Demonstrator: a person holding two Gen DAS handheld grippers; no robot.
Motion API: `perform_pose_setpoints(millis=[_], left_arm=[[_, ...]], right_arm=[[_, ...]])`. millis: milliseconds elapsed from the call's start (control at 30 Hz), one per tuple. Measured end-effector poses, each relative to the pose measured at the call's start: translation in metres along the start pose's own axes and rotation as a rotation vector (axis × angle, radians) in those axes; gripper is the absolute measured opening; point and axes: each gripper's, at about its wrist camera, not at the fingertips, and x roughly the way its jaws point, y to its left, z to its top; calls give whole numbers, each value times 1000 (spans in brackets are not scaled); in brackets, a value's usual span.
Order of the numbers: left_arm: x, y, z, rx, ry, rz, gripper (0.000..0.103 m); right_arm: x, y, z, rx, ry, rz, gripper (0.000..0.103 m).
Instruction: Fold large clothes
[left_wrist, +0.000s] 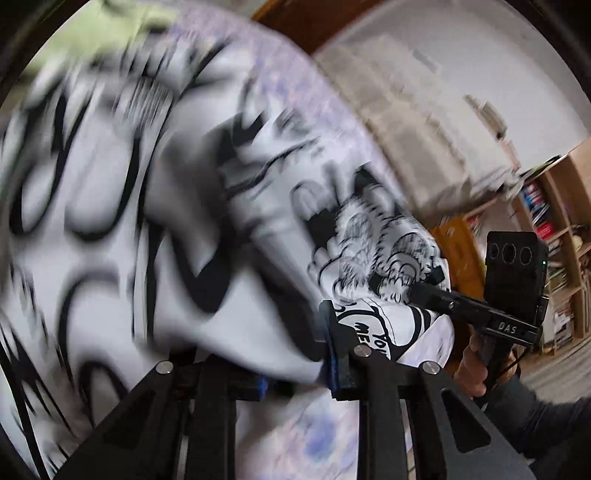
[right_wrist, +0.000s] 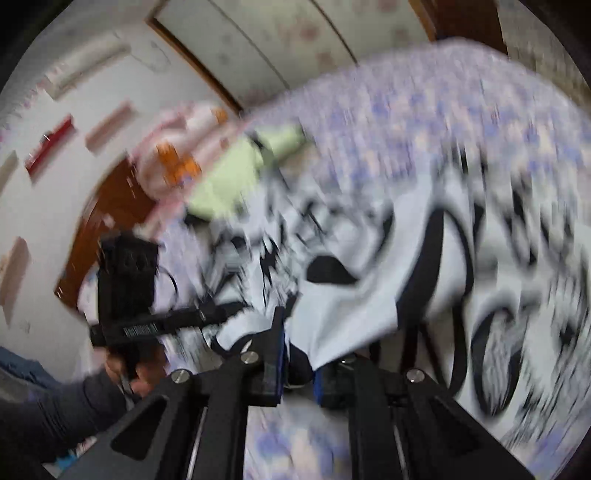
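White cloth with black print (left_wrist: 155, 206) fills the frame centre; left gripper (left_wrist: 295, 369) and right gripper (right_wrist: 295, 369) each clench an edge over a flowered sheet (right_wrist: 424, 122).

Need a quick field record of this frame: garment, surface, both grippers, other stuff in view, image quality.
garment: white garment with black cartoon print, bunched up, partly lifted
surface: bedspread with lilac floral pattern
left gripper: fingers closed on a garment edge
right gripper: fingers closed on a garment edge; also seen from the left wrist view, gripping the printed cloth
other: light green cloth further back on the bedspread; bookshelf by the wall
image quality: heavy motion blur in both views
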Motion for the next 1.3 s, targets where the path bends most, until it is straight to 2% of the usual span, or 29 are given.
perform_pose_setpoints(millis=[67,133,167,200,233,300,467,600,700,1033,1100,1167,1200,1233,1300], left_arm=[[6,8,-12,-19,23,-1,27],[2,13,-18,-45,16,-23,35],[-1,15,-17,-56,6,-35,39],[-6,17,-15,-69,-10,-49,50],[-10,19,-18,-77,-23,-57,59],[-20,24,-12,-108,-64,-91,64],[-23,37,7,-155,-74,-137,69],[-13,42,23,-159,-27,-146,69],[-6,42,36,-129,7,-150,70],[15,35,85,-52,67,-8,70],[19,37,92,-58,72,16,70],[19,40,94,-53,56,37,70],[19,37,97,-46,42,58,67],[20,34,99,-37,32,75,47],[19,27,103,-3,6,124,13]], right_arm=[[14,-13,-24,55,85,12,16],[14,-20,-30,92,108,21,24],[9,-24,-29,114,97,25,28],[5,-27,-27,128,80,26,43],[0,-31,-24,144,56,33,52],[-11,-43,-13,198,1,66,56],[-8,-73,7,308,20,117,57],[10,-105,21,425,60,201,58],[23,-116,27,463,66,253,58],[37,-147,52,507,0,337,58],[39,-145,57,492,-9,319,58],[37,-133,62,409,-14,263,57],[37,-127,65,370,-12,232,49],[35,-119,67,314,-15,200,35],[26,-105,70,220,-37,116,20]])
